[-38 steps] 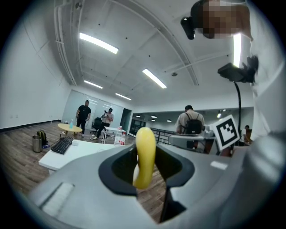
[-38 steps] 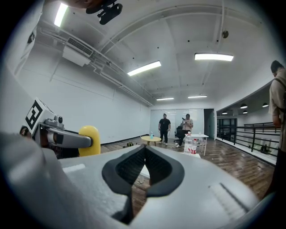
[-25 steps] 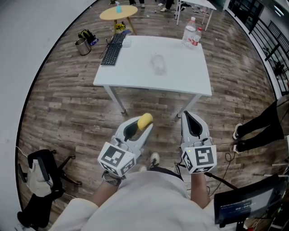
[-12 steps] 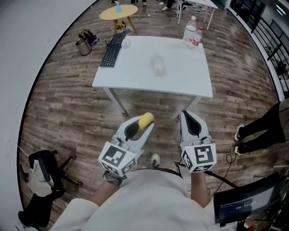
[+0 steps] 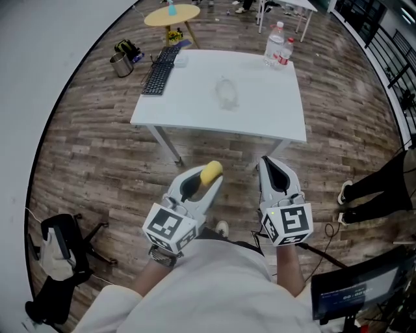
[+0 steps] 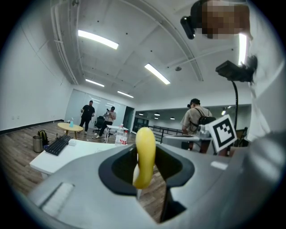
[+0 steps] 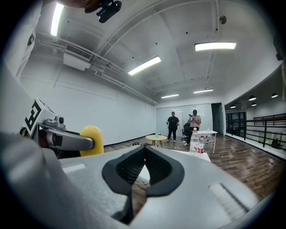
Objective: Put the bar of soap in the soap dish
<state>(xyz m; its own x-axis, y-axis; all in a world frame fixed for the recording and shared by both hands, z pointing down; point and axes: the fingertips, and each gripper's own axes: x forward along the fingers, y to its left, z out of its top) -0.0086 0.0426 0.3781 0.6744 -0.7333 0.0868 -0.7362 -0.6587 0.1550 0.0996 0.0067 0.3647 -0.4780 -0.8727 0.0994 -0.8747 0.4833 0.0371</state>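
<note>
A yellow bar of soap [image 5: 210,172] sticks up between the tips of my left gripper [image 5: 208,177], which is shut on it. In the left gripper view the soap [image 6: 145,154] stands on edge between the jaws of the left gripper [image 6: 144,172]. My right gripper [image 5: 273,170] is level beside it, shut and empty; its pads meet at the tips [image 7: 145,162]. The soap [image 7: 91,136] also shows at the left of the right gripper view. A clear soap dish [image 5: 225,91] rests mid-table on the white table [image 5: 260,123], well ahead of both grippers.
On the table lie a black keyboard [image 5: 155,75] at the left edge and two water bottles [image 5: 276,45] at the far right corner. A metal cup [image 5: 121,65] and a round wooden table [image 5: 171,14] stand beyond. A chair [image 5: 62,250] is at my left, a person's legs [image 5: 377,185] at the right.
Both grippers have drifted slightly forward toward the table. The soap stays held in the left jaws and the right jaws stay shut.
</note>
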